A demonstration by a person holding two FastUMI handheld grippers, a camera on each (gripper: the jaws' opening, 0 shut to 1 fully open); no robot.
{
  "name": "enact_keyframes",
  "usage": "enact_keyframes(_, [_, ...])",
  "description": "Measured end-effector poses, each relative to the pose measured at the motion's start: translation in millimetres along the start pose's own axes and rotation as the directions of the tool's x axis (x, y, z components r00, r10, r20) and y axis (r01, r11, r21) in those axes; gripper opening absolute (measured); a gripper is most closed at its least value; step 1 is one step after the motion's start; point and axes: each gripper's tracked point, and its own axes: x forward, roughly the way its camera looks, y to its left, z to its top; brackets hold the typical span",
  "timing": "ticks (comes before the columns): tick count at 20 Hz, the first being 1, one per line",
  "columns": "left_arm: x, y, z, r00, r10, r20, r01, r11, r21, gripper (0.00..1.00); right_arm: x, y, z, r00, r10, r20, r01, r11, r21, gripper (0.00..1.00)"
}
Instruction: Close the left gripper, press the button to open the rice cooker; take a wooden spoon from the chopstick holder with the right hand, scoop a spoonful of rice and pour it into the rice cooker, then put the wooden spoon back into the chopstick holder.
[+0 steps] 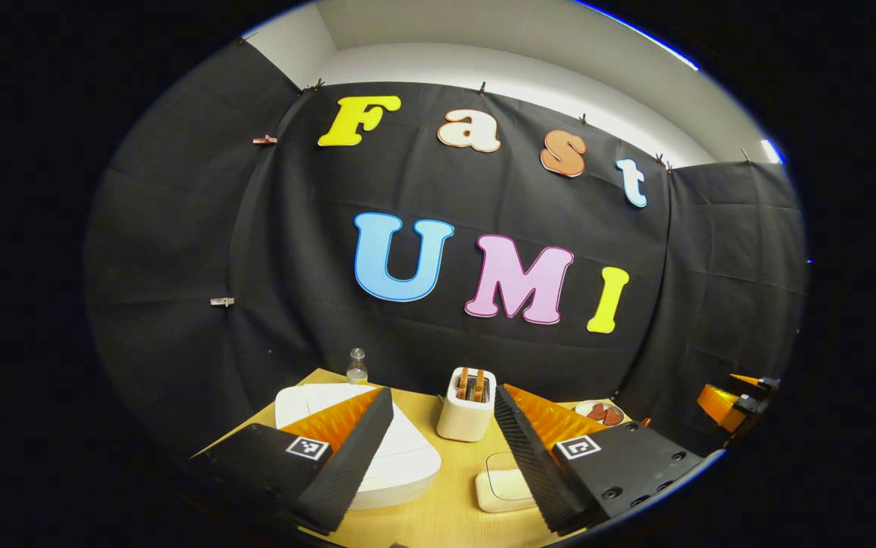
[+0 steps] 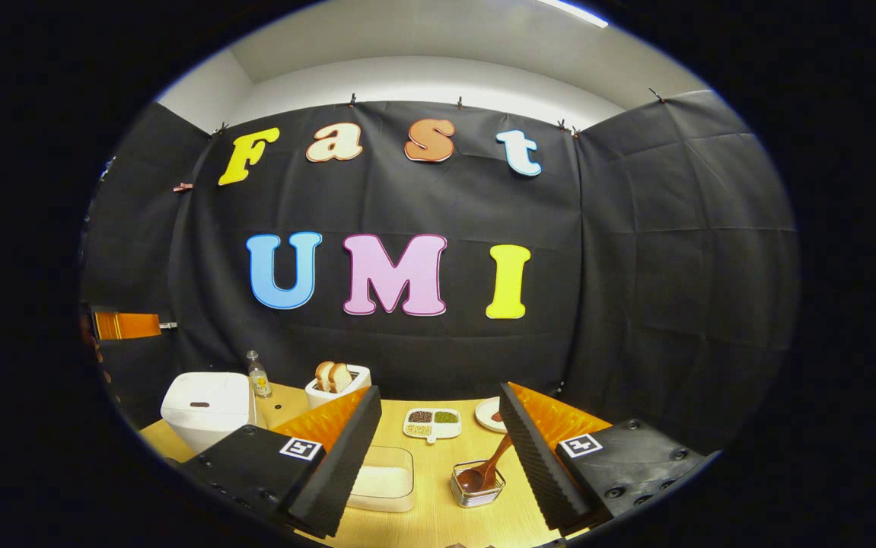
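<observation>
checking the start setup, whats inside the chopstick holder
In the right gripper view, the chopstick holder holds one wooden spoon, bowl down and handle leaning up to the right. The spoon covers part of the holder's inside, so whether anything else lies at the bottom cannot be told.

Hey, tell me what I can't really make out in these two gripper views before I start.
- Rice cooker, left gripper view: the left gripper's finger covers much of the lid; its button cannot be made out.
- Rice container, right gripper view: partly behind the right gripper's finger.
- Wooden spoon, right gripper view: handle top runs behind a finger.
- Small plate, right gripper view: contents too small, half hidden.
- Bottle, left gripper view: too small to identify.
</observation>
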Motion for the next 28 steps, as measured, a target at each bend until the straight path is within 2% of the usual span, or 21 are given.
enact_keyframes(3, [15, 15, 2, 0.999, 0.01, -0.034, -0.009, 1.0, 0.028, 0.77, 1, -2, -3, 1.0, 0.0, -0.009, 0.0, 1.0, 0.005, 0.97])
enact_keyframes(4, [17, 18, 5, 0.999, 0.009, -0.037, -0.007, 0.999, 0.035, 0.63, 1, -4, -3, 1.0, -0.002, -0.011, 0.002, 1.0, 0.005, 0.97])
enact_keyframes(6, [25, 23, 8, 0.999, -0.003, -0.041, 0.004, 0.999, 0.036, 0.45, 0, -10, -5, 1.0, -0.01, -0.012, 0.01, 1.0, 0.005, 0.98])
enact_keyframes(7, [29, 26, 5, 0.999, -0.003, -0.049, 0.005, 0.999, 0.033, 0.41, -1, -13, -6, 1.0, -0.016, -0.015, 0.016, 1.0, 0.003, 0.97])
enact_keyframes(8, [35, 32, 2, 0.998, 0.003, -0.062, -0.001, 1.0, 0.024, 0.3, -3, -16, -9, 1.0, -0.022, -0.02, 0.022, 1.0, 0.003, 0.97])
enact_keyframes(9, [40, 35, -4, 0.997, 0.006, -0.076, -0.005, 1.0, 0.009, 0.25, -3, -20, -11, 0.999, -0.029, -0.025, 0.029, 1.0, 0.001, 0.97])
enact_keyframes(10, [45, 42, -10, 0.995, 0.018, -0.098, -0.019, 1.0, -0.011, 0.14, -4, -24, -14, 0.999, -0.039, -0.031, 0.039, 0.999, -0.001, 0.97])
enact_keyframes(11, [51, 47, -18, 0.992, 0.029, -0.124, -0.032, 0.999, -0.023, 0.1, -7, -28, -16, 0.998, -0.049, -0.036, 0.049, 0.999, -0.001, 0.97])
enact_keyframes(16, [83, 80, -69, 0.961, 0.078, -0.264, -0.091, 0.995, -0.041, 0.07, -15, -52, -28, 0.993, -0.102, -0.064, 0.104, 0.994, 0.023, 0.97])
enact_keyframes(21, [109, 103, -129, 0.906, 0.1, -0.412, -0.132, 0.99, -0.049, 0.07, -27, -74, -40, 0.983, -0.155, -0.097, 0.159, 0.987, 0.037, 0.97])
enact_keyframes(28, [122, 113, -173, 0.853, 0.131, -0.506, -0.16, 0.987, -0.014, 0.07, -33, -95, -47, 0.972, -0.207, -0.113, 0.214, 0.976, 0.05, 0.97])
